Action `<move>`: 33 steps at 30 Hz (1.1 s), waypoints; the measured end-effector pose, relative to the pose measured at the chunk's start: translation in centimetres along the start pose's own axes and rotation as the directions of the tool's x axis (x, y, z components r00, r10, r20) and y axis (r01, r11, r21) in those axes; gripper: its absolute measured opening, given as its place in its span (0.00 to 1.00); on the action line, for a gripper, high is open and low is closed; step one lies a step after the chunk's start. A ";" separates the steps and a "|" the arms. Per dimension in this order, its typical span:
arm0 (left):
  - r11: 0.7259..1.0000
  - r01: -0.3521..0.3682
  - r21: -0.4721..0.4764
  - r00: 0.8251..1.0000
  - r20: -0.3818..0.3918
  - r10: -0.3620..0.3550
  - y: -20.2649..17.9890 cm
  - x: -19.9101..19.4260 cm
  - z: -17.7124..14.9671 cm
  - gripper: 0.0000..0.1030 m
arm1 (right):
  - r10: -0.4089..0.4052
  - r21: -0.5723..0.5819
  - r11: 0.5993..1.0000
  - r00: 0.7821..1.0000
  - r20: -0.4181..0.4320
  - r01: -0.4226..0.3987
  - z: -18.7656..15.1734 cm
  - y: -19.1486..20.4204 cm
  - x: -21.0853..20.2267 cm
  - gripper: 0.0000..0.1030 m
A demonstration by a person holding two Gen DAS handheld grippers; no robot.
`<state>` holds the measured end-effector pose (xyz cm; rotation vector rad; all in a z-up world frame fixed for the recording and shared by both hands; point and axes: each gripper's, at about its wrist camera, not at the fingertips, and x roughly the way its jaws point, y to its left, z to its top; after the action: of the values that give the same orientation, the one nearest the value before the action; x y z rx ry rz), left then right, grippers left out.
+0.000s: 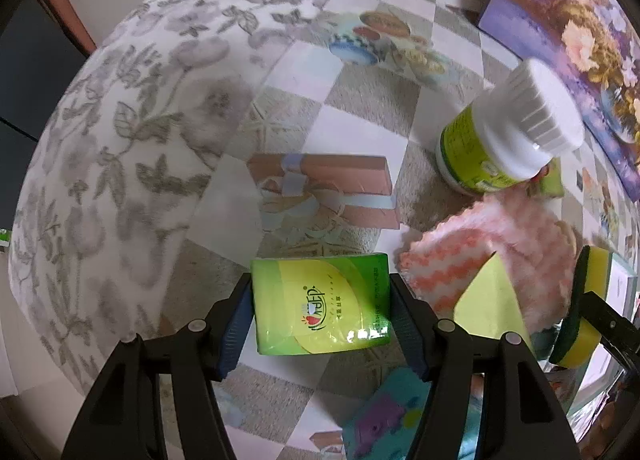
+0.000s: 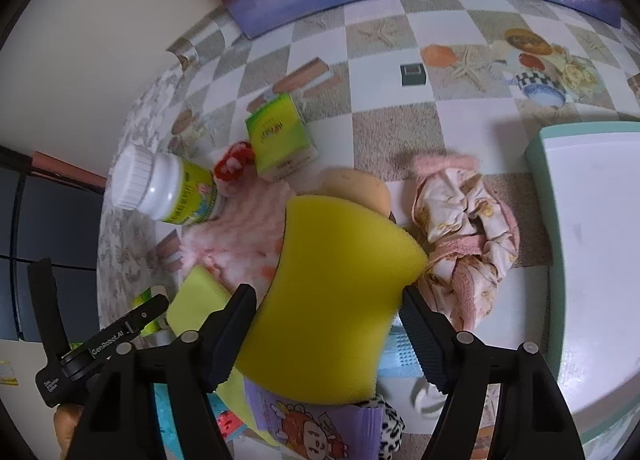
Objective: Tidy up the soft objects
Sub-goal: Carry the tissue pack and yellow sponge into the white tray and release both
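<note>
Left claw (image 1: 320, 312) gripped green tissue pack (image 1: 322, 304) above desk (image 1: 352, 132) | right claw (image 2: 328, 324) squeezed yellow sponge (image 2: 340, 300) | I judged: keep pressure light, lift level toward white bin (image 2: 592, 228).

Your left gripper (image 1: 320, 324) straddles the tissue pack (image 1: 322, 304), which sits on the table (image 1: 360, 148). To its right lies the towel (image 1: 492, 248), with the jar (image 1: 508, 132) tipped behind it. Your right gripper (image 2: 328, 324) has the sponge (image 2: 340, 300) between its jaws. The crumpled cloth (image 2: 468, 228) lies right of the sponge, the bin (image 2: 592, 244) beyond it.
</note>
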<state>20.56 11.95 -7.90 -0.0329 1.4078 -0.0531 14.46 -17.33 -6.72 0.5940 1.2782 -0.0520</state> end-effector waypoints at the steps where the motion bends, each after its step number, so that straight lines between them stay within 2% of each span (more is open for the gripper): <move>1: 1.000 -0.001 -0.005 1.000 0.006 0.001 0.2 -0.5 0.2 0.64 | 0.007 0.000 1.000 1.000 0.011 -0.007 0.0 0.0 -0.5 0.74; 6: 1.000 -0.006 -0.010 0.999 0.049 0.007 0.3 -3.8 0.4 0.64 | 0.026 -0.002 1.000 0.998 0.063 -0.026 0.2 -0.1 -3.1 0.74; 12: 1.000 -0.005 0.023 0.993 0.115 0.002 -4.4 -8.1 -0.5 0.64 | 0.015 -0.022 1.000 0.991 0.135 -0.012 0.3 -0.3 -7.1 0.74; 17: 0.995 -0.010 0.101 0.986 0.165 -0.007 -8.9 -11.2 -2.2 0.64 | -0.046 -0.023 0.998 0.982 0.184 0.051 0.5 -1.6 -10.0 0.74; 24: 0.976 -0.008 0.217 0.977 0.208 -0.038 -16.5 -13.8 -4.3 0.64 | -0.130 0.056 0.991 0.964 0.234 0.120 0.9 -6.4 -13.4 0.74; 33: 0.936 -0.004 0.351 0.977 0.200 -0.071 -26.0 -13.7 -6.9 0.64 | -0.224 0.223 0.960 0.943 0.245 0.170 0.8 -14.5 -16.2 0.74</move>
<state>11.09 -13.20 5.91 0.2279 1.1687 -0.3206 5.02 -34.60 2.53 0.6042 1.0704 -0.4199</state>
